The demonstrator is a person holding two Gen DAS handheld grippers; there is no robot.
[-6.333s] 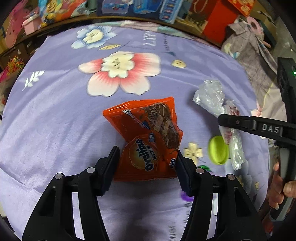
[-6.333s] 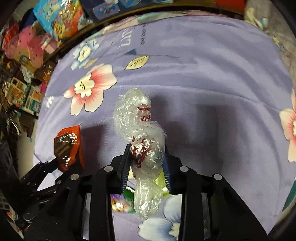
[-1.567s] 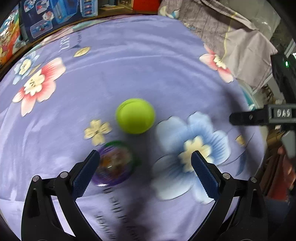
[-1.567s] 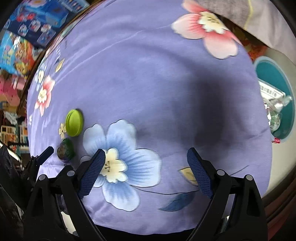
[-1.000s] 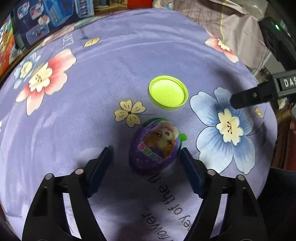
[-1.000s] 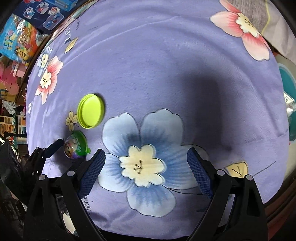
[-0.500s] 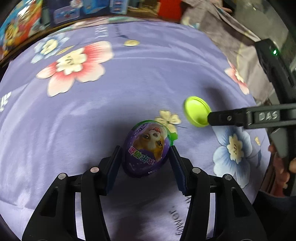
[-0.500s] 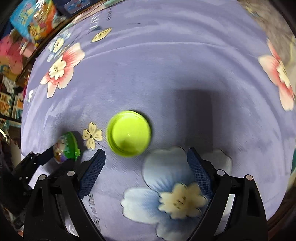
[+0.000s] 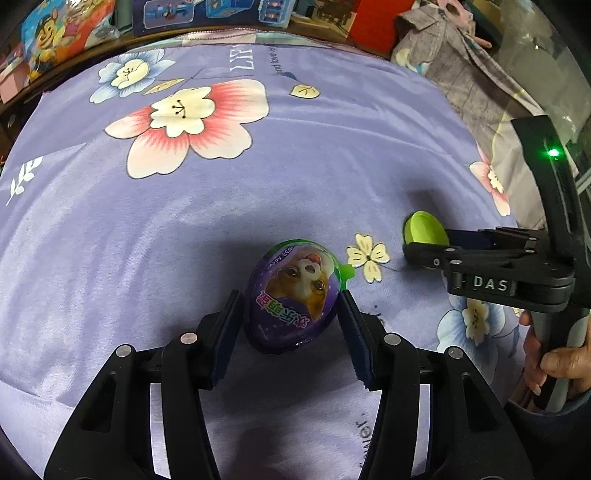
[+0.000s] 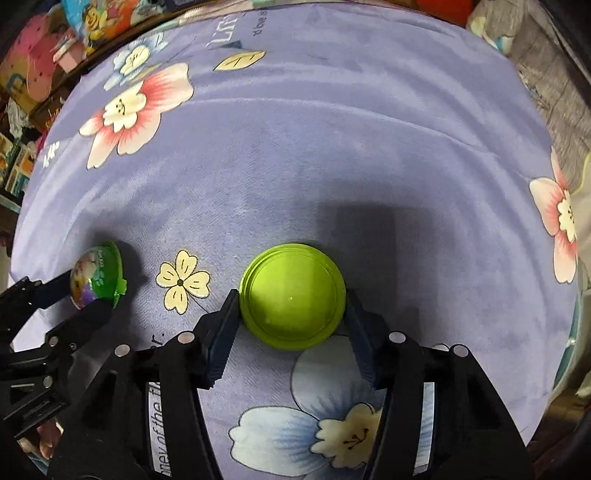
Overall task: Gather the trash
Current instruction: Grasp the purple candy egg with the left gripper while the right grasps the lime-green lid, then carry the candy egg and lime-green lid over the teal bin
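Note:
A purple egg-shaped toy package (image 9: 293,295) with a dog picture and a green rim sits between the pads of my left gripper (image 9: 291,325), which is shut on it on the purple floral cloth (image 9: 184,229). It also shows in the right wrist view (image 10: 96,275). A lime-green round lid (image 10: 292,295) sits between the pads of my right gripper (image 10: 291,332), which is shut on it. In the left wrist view the lid (image 9: 423,229) shows at the tip of the right gripper (image 9: 424,247).
Toy boxes (image 9: 66,29) and packages line the far edge of the cloth. Grey crumpled fabric (image 9: 465,66) lies at the far right. The cloth drops off at its right edge (image 10: 576,332).
My left gripper has closed on the egg package. My right gripper has moved in over the green lid and closed on it.

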